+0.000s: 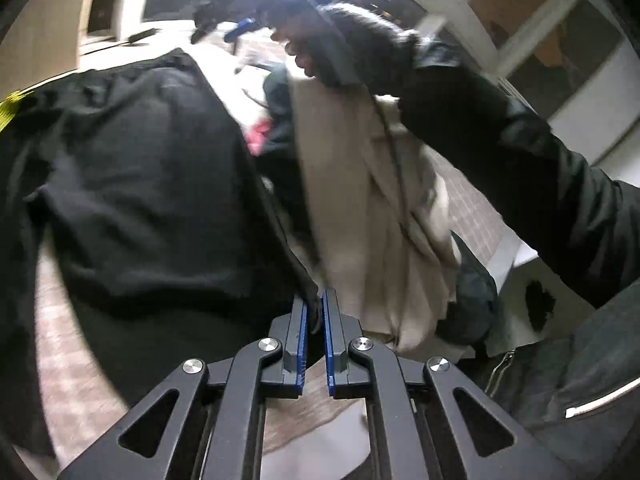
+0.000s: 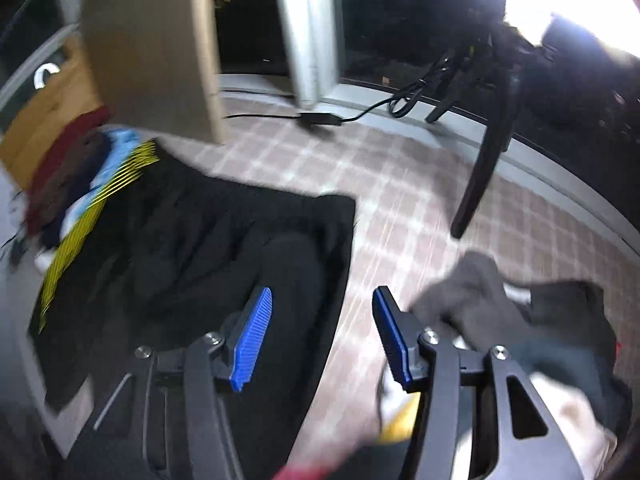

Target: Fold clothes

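Observation:
In the left wrist view my left gripper is shut on the edge of a black garment that hangs large at the left. Beside it a beige garment hangs from the person's gloved right hand. In the right wrist view my right gripper is open and empty above the checked surface. A black garment with a yellow striped band lies spread flat under its left finger. A grey garment lies crumpled just right of its right finger.
A pile of red, blue and white clothes lies at the far left. A chair leg and a cable with power brick stand at the back. A checked mat covers the floor. A dark jacket with a zip is at the right.

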The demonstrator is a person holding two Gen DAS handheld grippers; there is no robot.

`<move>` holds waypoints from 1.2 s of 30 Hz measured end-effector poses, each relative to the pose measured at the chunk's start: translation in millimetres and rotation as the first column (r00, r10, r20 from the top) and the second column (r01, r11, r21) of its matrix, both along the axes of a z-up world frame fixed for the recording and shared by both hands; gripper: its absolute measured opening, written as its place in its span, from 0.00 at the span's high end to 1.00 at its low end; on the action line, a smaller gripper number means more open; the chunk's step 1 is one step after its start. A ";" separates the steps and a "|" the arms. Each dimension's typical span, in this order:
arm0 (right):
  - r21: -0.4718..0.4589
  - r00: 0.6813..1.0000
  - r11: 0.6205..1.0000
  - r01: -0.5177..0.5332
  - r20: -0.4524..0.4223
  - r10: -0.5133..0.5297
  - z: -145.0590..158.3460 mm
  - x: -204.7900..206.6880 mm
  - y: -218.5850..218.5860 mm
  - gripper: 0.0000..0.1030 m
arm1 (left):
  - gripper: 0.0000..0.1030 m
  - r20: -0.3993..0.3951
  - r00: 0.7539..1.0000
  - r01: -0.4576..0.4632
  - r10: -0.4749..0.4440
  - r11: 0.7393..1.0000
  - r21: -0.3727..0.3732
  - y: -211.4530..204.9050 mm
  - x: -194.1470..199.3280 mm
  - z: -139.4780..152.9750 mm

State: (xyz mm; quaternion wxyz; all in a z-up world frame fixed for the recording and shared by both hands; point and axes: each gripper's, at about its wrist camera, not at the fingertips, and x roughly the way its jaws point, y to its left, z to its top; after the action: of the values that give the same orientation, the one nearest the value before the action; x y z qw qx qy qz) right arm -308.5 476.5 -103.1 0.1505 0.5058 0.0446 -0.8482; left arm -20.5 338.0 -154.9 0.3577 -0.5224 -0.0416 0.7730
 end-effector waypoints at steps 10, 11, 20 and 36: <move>0.035 0.995 0.999 0.009 0.095 -0.012 -62.3 -73.6 -29.0 0.49 | 0.94 0.030 0.993 -0.111 0.110 0.993 0.034 -53.9 -8.2 -1.6; 0.033 0.996 0.999 -0.001 0.086 -0.002 -61.3 -73.0 -31.0 0.60 | 0.94 0.031 0.993 -0.112 0.111 0.993 0.040 -57.1 -8.8 -2.1; -0.135 1.000 0.991 0.007 -0.023 -0.010 10.8 -60.0 -38.8 0.96 | 0.95 0.027 0.985 -0.172 0.170 0.975 0.142 -132.4 -10.3 13.2; -0.147 0.992 0.985 -0.091 -0.103 0.076 56.6 -73.4 -278.2 0.97 | 0.95 0.027 0.924 -0.381 0.380 0.918 0.112 -371.4 -20.1 0.3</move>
State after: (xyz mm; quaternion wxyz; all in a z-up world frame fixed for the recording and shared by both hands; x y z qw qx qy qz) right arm -381.8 198.4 -46.5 0.2215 0.4488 0.0084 -0.8657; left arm -40.6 -33.4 -154.6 0.2301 -0.4846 -0.1880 0.8227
